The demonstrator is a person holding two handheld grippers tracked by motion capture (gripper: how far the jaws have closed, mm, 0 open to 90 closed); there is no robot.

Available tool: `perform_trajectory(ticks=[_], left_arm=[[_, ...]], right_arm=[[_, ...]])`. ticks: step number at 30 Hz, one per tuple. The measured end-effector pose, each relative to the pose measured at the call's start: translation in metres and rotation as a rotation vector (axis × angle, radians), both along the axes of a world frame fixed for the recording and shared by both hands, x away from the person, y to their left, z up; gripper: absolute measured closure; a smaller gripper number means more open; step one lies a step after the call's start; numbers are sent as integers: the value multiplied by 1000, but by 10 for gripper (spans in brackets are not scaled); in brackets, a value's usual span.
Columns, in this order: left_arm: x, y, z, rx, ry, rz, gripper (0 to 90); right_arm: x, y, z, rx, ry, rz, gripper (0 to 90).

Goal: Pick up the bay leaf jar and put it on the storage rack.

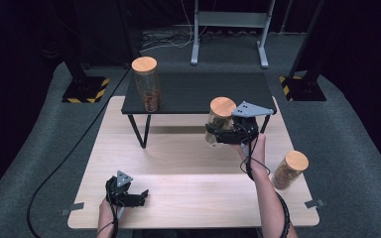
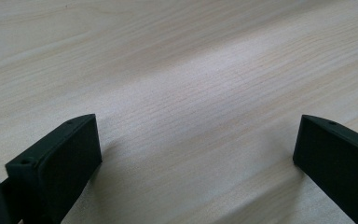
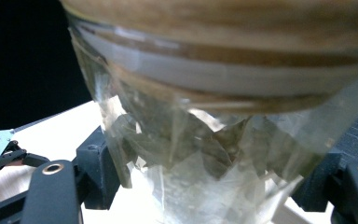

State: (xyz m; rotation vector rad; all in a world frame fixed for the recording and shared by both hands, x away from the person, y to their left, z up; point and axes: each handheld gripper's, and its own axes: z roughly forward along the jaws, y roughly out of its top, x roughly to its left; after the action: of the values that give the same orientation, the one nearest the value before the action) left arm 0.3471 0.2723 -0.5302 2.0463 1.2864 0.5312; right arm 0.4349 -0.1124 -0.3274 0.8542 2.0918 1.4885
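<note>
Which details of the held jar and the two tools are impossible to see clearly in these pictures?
- Held jar: in the right gripper view its base is cut off by the bottom edge, so I cannot tell whether it stands on the wooden table.
- Its contents: leaf-like, blurred; kind unclear.
- Right tool: where its pads meet the glass is too small to see in the high view.
- Left tool: open over bare wood; its body is cut off.

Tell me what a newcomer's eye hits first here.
The right gripper, mid-table, is clamped on a glass jar of dried leaves with a wooden lid. A second lidded jar stands on the black raised shelf, a third at the table's right edge. The left gripper rests open near the front.
</note>
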Motion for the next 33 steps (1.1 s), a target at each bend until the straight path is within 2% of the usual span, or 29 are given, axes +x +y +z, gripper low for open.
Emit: perform_trajectory(ticks=[33], left_arm=[[0, 0, 0, -1, 0, 3, 0]], right_arm=[[6, 3, 20, 6, -17, 10, 249]])
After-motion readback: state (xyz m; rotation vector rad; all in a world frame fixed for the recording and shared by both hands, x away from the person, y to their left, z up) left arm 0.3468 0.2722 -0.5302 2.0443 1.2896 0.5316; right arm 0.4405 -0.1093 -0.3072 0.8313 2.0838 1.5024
